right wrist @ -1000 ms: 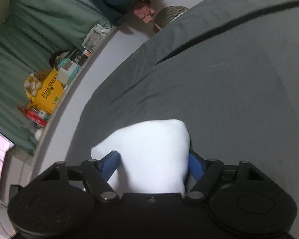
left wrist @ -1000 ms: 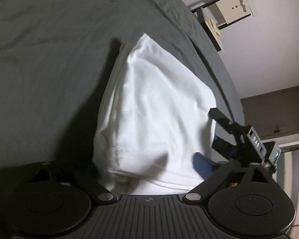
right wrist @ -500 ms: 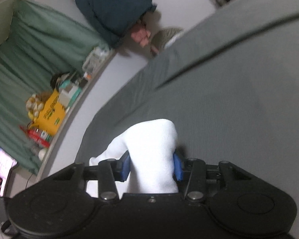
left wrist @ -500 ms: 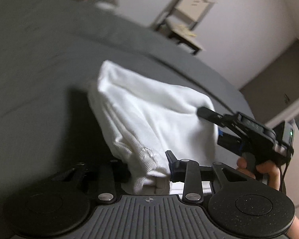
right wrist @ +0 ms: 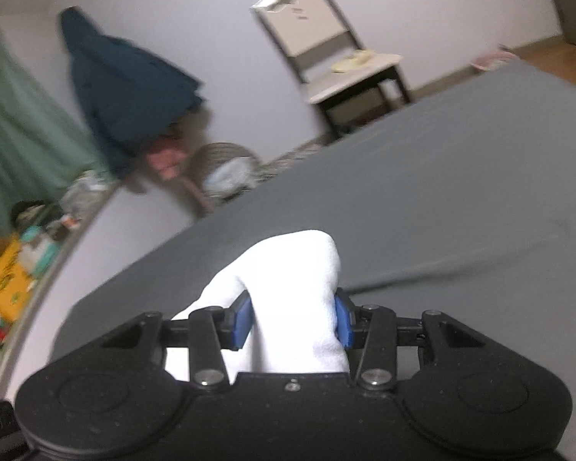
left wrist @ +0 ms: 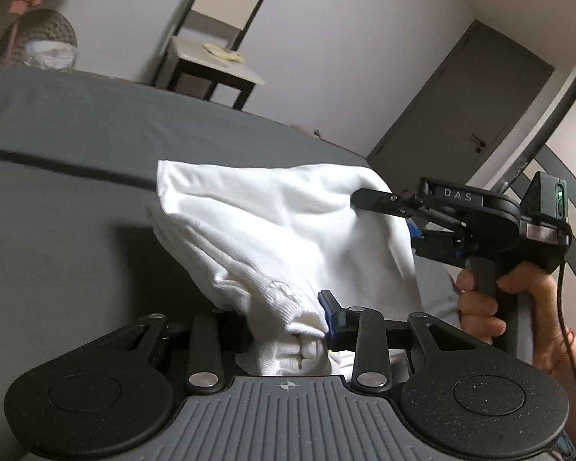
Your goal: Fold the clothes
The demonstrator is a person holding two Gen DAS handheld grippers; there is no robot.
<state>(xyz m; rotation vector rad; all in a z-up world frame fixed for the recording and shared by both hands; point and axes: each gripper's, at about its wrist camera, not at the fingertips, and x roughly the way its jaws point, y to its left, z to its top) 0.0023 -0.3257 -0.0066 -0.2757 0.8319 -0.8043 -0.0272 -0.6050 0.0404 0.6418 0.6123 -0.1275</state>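
Both grippers, left (left wrist: 284, 322) and right (right wrist: 293, 320), now lift shirt (left wrist: 288, 230) off bed (left wrist: 57, 192), jaws clamped on bunched cloth. Risk: folds slipping loose mid-carry.

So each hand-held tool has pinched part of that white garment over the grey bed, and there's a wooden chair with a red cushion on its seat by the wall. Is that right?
Nearly. The chair bears no red cushion: something pale yellow lies on its seat, as the left wrist view shows. The rest holds: the left tool and the right tool each pinch the white garment over the grey bed.
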